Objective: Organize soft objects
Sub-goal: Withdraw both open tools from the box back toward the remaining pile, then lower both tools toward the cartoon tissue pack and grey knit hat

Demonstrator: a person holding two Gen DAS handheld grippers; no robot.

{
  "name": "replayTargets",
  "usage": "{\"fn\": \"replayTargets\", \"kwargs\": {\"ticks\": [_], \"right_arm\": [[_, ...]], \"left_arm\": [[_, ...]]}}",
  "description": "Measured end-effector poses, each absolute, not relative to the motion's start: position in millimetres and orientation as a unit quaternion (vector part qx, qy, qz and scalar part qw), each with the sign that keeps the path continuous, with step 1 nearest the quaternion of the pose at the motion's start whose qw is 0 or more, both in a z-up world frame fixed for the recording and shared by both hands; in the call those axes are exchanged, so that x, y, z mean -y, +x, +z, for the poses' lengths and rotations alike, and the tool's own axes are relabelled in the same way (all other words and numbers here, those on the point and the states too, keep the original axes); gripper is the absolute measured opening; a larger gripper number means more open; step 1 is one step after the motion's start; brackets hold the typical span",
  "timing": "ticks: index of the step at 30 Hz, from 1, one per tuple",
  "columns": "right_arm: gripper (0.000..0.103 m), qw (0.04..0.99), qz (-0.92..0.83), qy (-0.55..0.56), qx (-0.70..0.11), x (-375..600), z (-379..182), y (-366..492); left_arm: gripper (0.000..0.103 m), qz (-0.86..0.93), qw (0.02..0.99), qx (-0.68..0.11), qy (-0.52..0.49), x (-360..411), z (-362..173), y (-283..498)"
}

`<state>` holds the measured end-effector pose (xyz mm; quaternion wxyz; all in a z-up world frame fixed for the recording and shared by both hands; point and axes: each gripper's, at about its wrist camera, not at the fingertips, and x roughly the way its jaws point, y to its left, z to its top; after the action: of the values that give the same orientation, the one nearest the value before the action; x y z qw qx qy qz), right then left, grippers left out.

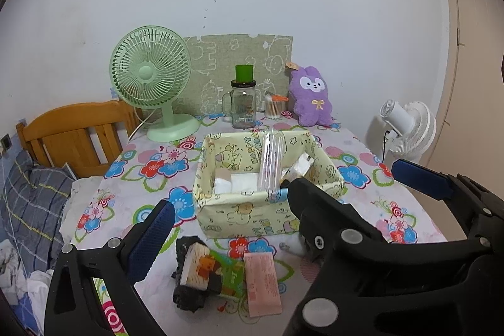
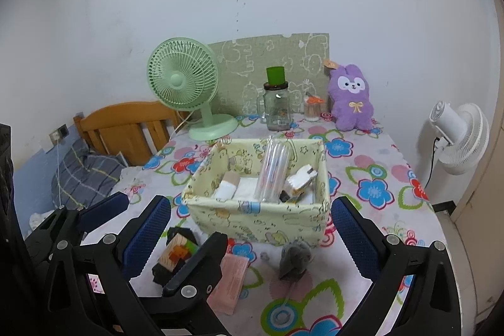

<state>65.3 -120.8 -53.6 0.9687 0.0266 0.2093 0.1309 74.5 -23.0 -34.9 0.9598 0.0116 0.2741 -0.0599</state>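
Hovering wide open and empty, the right gripper [image 2: 252, 241] hangs above the small grey stuffed toy [image 2: 294, 259] lying on the flowery table [image 2: 378, 241], just in front of the yellow cloth box [image 2: 255, 218]. The left gripper [image 1: 283, 210], also wide open, crosses close beside it. They could bump. A squashy toy may slip out, or a finger may knock the tall clear plastic tube [image 2: 272, 170] standing in the box.

the fabric box [image 2: 258, 218] looks like matt printed cloth, the tablecloth [image 2: 371, 175] smooth and flowery. the purple plush toy [image 2: 352, 98] is fuzzy, the jar [image 2: 277, 109] glossy glass, the headboard [image 2: 126, 128] varnished wood, the green fan [image 2: 186, 77] smooth plastic.
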Motion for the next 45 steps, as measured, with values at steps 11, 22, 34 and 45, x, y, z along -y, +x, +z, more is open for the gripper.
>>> {"fn": "replayTargets", "kwargs": {"ticks": [11, 22, 34, 45], "right_arm": [[0.103, 0.967, 0.113, 0.02, -0.227, 120.0, -78.8, 59.5], [0.103, 0.96, 0.107, 0.018, -0.256, 116.8, -112.7, 71.1], [0.103, 0.951, 0.111, 0.027, -0.286, 114.4, -143.0, 90.4], [0.103, 0.947, 0.112, 0.023, -0.301, 108.5, -156.9, 106.2]], "left_arm": [[0.103, -0.057, 0.955, -0.289, 0.014, 23.1, -58.4, 66.2], [0.103, -0.057, 0.948, -0.313, 0.016, 21.6, -89.5, 70.2], [0.103, -0.047, 0.938, -0.343, 0.025, 18.4, -118.1, 84.5], [0.103, -0.036, 0.933, -0.357, 0.028, 7.4, -133.8, 100.4]]}}
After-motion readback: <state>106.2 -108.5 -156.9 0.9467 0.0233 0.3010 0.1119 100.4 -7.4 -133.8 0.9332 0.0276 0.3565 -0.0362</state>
